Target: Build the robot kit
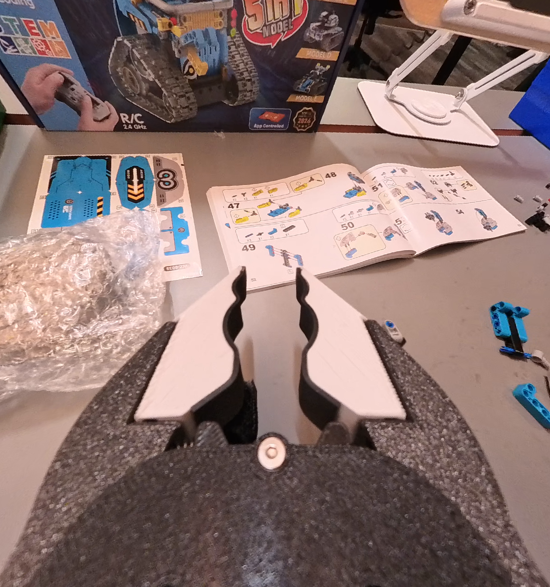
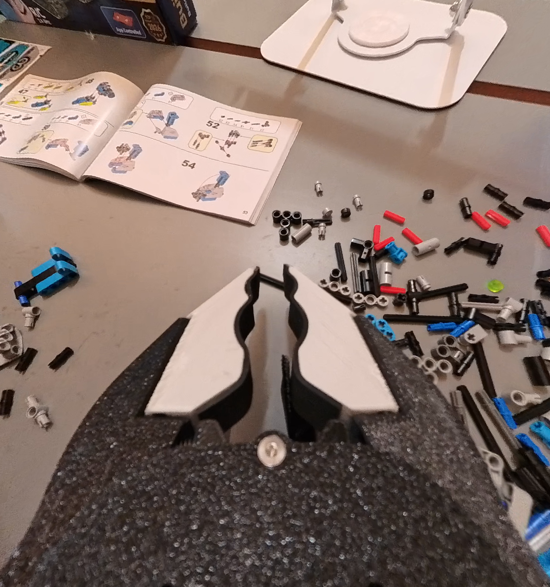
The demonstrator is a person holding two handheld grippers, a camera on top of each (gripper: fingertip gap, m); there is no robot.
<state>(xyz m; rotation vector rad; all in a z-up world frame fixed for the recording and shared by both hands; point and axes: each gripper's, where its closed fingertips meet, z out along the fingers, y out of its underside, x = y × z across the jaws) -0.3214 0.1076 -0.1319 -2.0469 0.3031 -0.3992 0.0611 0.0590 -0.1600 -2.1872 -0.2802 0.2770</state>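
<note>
My left claw (image 1: 270, 270) hung empty and parted over the booklet (image 1: 356, 219), my right claw (image 2: 271, 269) parted around a thin black axle (image 2: 271, 280) that could've rolled away.

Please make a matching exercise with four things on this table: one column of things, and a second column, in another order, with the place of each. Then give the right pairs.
Things:
1. sticker sheet
2. instruction booklet
3. white stand base
4. bubble wrap

Places:
A. far end of the table, right of the box
B. left of the left gripper
C. open, between the sticker sheet and the loose small parts
D. flat in front of the box, partly under the bubble wrap

Pairs: 1-D, 2-C, 3-A, 4-B
</note>
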